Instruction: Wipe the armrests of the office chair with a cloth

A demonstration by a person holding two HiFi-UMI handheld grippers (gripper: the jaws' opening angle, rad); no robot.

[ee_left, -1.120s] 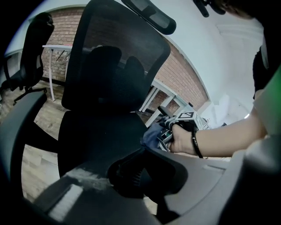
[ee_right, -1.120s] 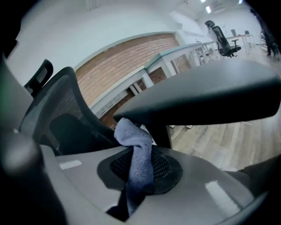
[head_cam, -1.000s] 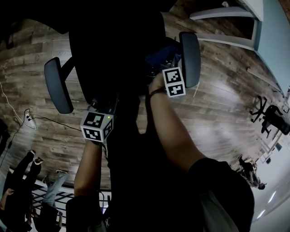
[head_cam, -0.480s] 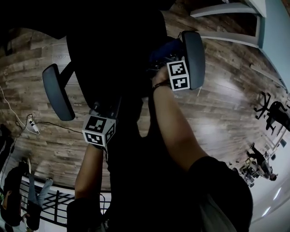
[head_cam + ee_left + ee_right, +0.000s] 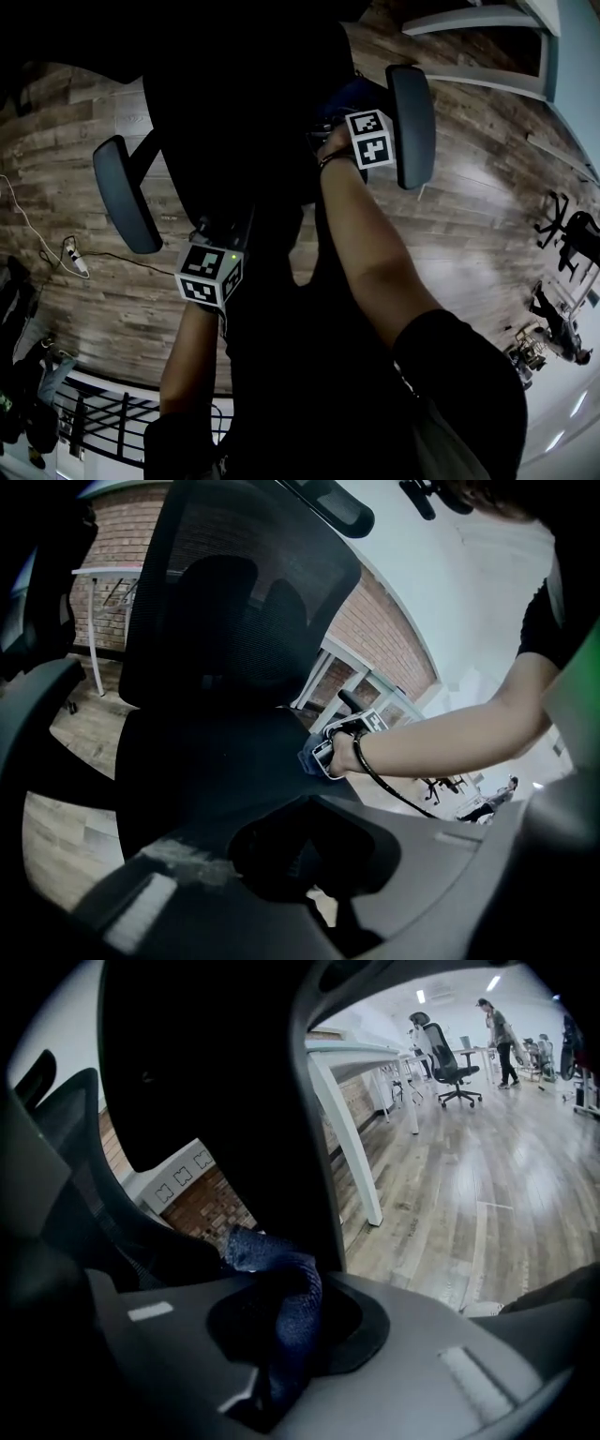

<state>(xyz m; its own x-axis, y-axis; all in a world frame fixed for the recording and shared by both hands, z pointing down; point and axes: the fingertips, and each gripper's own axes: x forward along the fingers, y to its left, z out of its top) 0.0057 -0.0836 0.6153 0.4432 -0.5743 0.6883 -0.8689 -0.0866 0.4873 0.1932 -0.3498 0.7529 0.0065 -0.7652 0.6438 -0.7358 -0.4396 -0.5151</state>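
A black office chair (image 5: 239, 103) fills the head view from above, with a grey left armrest (image 5: 127, 192) and a grey right armrest (image 5: 412, 112). My right gripper (image 5: 361, 117) sits against the inner side of the right armrest, shut on a dark blue cloth (image 5: 345, 94). In the right gripper view the cloth (image 5: 286, 1297) hangs bunched between the jaws, beside the dark armrest (image 5: 225, 1082). My left gripper (image 5: 225, 230) hovers over the seat's near edge, apart from the left armrest; its jaws (image 5: 309, 855) look shut and hold nothing. From the left gripper view the cloth (image 5: 309, 757) shows by the right hand.
The chair stands on a wood plank floor (image 5: 469, 216). A white desk leg (image 5: 352, 1138) rises just right of the chair. A cable (image 5: 70, 248) lies on the floor at left, with a railing (image 5: 103, 412) below. Other office chairs (image 5: 450, 1063) and a person (image 5: 502, 1030) stand far off.
My right gripper has slid with the cloth farther along the right armrest, away from me. The left gripper has barely moved. The head view has shifted slightly.
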